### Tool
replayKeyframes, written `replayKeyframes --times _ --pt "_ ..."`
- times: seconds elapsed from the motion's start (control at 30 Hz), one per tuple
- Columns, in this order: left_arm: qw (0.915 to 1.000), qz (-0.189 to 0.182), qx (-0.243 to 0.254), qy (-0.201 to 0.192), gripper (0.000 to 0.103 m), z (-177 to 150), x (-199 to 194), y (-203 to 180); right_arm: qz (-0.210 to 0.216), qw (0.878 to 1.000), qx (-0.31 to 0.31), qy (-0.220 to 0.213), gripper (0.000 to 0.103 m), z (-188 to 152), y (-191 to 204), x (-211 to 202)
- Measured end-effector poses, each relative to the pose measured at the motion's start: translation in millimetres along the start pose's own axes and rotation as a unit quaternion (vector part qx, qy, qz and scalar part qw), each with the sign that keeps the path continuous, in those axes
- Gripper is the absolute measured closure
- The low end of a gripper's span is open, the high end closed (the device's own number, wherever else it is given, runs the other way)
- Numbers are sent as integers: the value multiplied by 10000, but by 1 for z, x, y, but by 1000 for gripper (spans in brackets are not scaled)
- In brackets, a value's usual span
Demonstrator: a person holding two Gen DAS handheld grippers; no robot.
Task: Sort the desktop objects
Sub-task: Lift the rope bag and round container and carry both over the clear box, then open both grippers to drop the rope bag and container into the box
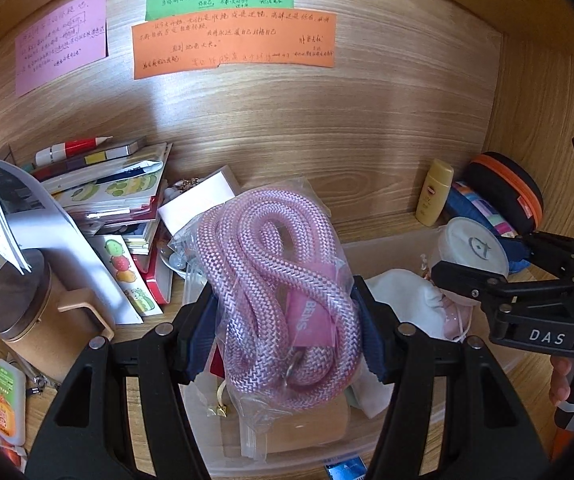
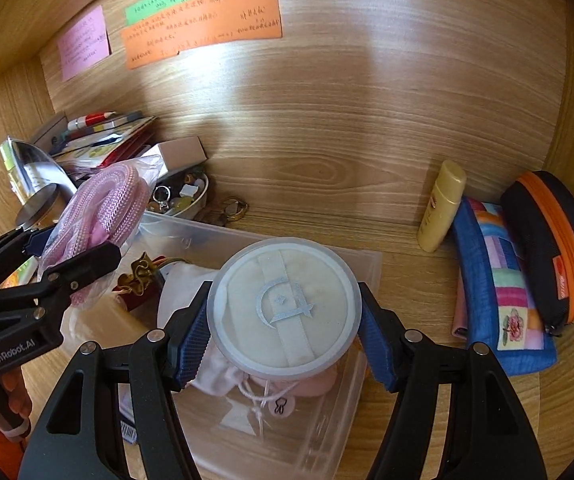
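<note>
My left gripper is shut on a coiled pink braided rope in a clear plastic bag, held above the left part of a clear plastic bin. My right gripper is shut on a round clear case with a white puff inside, held over the same bin. White cloth pouches and small items lie inside the bin. In the right wrist view the left gripper and the rope bag appear at the left. In the left wrist view the right gripper and the round case appear at the right.
A pile of books and cards and a wooden lidded cup crowd the left. A dish of trinkets sits behind the bin. On the right stand a yellow bottle, a blue patchwork pouch and a black-orange zip case.
</note>
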State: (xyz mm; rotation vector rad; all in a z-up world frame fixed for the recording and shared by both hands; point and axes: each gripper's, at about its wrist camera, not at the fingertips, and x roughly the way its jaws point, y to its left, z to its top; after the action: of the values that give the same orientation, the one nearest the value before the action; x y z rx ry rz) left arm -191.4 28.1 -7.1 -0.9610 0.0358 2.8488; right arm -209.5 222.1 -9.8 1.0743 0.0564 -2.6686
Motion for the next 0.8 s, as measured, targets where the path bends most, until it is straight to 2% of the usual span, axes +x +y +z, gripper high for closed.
replayKeyframes --times 0.6,0.8 --pt "9989 -5 122 458 41 -12 37 -6 -32 9997 -177 177 40 3 9 27" --pt "9991 1 265 330 38 -13 34 -12 -44 9995 -173 245 40 3 9 28"
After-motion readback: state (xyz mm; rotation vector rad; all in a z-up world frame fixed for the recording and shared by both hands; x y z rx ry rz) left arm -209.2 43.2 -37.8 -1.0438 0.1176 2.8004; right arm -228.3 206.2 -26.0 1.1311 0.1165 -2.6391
